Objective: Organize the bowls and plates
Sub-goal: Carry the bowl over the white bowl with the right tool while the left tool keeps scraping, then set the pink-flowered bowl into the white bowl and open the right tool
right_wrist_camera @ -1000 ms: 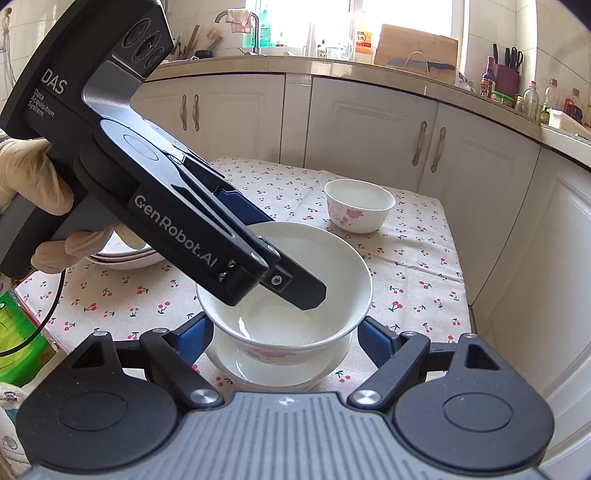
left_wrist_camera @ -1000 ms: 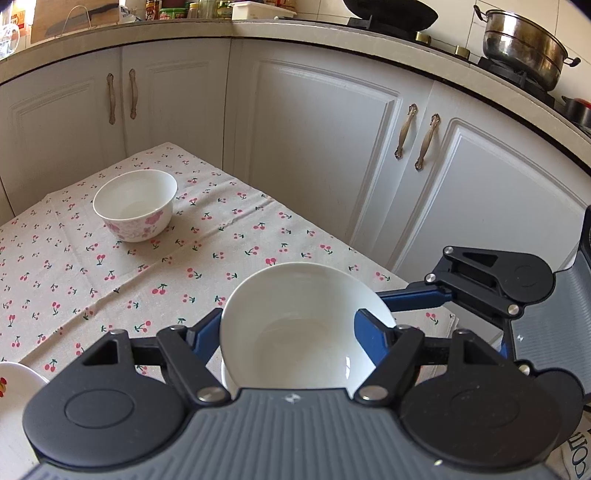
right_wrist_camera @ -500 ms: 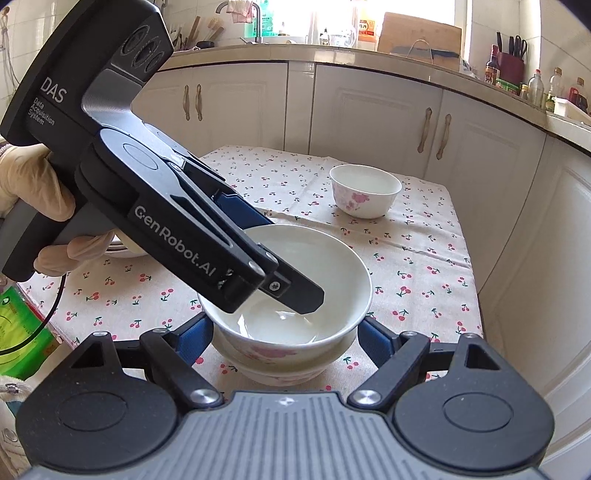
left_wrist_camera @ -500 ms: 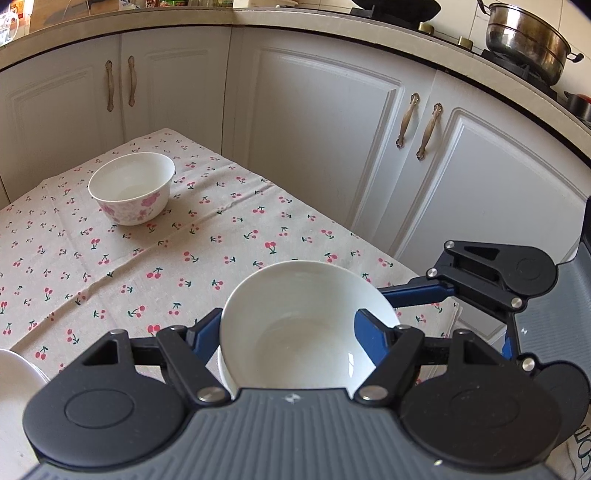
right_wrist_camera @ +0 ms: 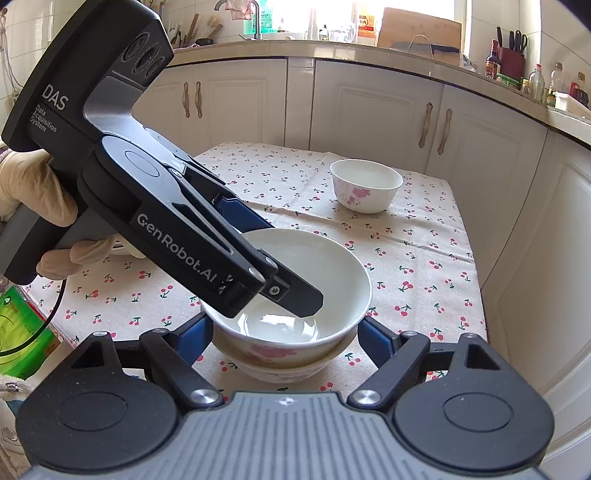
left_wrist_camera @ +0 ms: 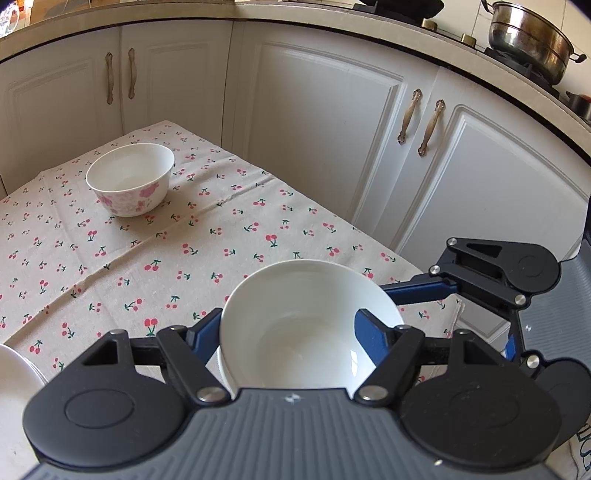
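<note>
Our left gripper (right_wrist_camera: 284, 291) clamps rim of white bowl (left_wrist_camera: 310, 328), lower centre, nested in second bowl (right_wrist_camera: 284, 365) near cloth edge. Our right gripper (right_wrist_camera: 284, 336) spread wide, empty. Third bowl (left_wrist_camera: 130, 179) upper left; we count three.

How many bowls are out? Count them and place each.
3. A far bowl stands alone on the tablecloth; a top bowl, between the left tongs, nests in a bottom bowl. Dishes beside them may hide more.

Steel pot (left_wrist_camera: 529, 35) on counter; cherry-print tablecloth (left_wrist_camera: 207, 254); white cabinets (left_wrist_camera: 325, 122).
</note>
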`<state>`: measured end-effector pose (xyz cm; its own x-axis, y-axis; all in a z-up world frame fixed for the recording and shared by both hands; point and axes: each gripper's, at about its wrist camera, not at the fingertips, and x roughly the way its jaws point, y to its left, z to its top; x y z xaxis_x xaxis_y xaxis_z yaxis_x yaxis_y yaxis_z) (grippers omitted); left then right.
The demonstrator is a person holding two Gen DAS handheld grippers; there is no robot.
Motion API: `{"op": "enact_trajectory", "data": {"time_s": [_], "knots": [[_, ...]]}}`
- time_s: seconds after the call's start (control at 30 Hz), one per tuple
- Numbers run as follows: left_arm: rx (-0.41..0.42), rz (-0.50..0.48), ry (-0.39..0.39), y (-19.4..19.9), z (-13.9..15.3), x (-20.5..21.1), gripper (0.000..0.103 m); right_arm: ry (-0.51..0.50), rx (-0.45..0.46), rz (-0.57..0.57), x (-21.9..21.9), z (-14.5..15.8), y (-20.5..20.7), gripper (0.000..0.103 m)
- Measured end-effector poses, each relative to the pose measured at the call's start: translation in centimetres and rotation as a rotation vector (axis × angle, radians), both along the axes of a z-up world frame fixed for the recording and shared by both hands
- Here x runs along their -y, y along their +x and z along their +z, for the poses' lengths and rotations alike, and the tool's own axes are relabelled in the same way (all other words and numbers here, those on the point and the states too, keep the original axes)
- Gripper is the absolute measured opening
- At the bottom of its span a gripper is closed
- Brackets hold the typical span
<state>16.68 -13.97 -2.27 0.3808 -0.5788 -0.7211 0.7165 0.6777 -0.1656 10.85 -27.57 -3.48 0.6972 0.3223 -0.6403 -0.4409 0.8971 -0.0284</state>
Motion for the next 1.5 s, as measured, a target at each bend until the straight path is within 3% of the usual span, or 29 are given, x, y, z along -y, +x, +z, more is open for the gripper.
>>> {"op": "enact_trajectory", "data": {"time_s": [0.1,0.17,0.47,0.8,1.1,1.5], "knots": [[0.001,0.001,0.001,0.1,-0.1,-0.1,0.083,0.008,0.009,0.003,0.0,-0.1,-0.1,0.092],[-0.001,-0.001,-0.006,0.0,0.0,-0.3,0.083,0.029,0.038,0.01,0.2,0.3,-0.4,0.103],[0.02,0.017,-0.01,-0.1,0.7,-1.3,0.084,0.028,0.061,-0.006,0.3,0.7,-0.6,0.103],[0.019,0.039,-0.014,-0.1,0.9,-2.4,0.084,0.02,0.072,-0.098,1.3,0.7,-0.2,0.103],[0.03,0.043,-0.017,0.2,1.4,-2.9,0.084,0.011,0.073,-0.078,1.3,1.0,-0.2,0.103],[0.068,0.069,0.026,4.6,2.1,-3.4,0.091,-0.019,0.1,-0.069,3.2,2.7,4.5,0.103]]}}
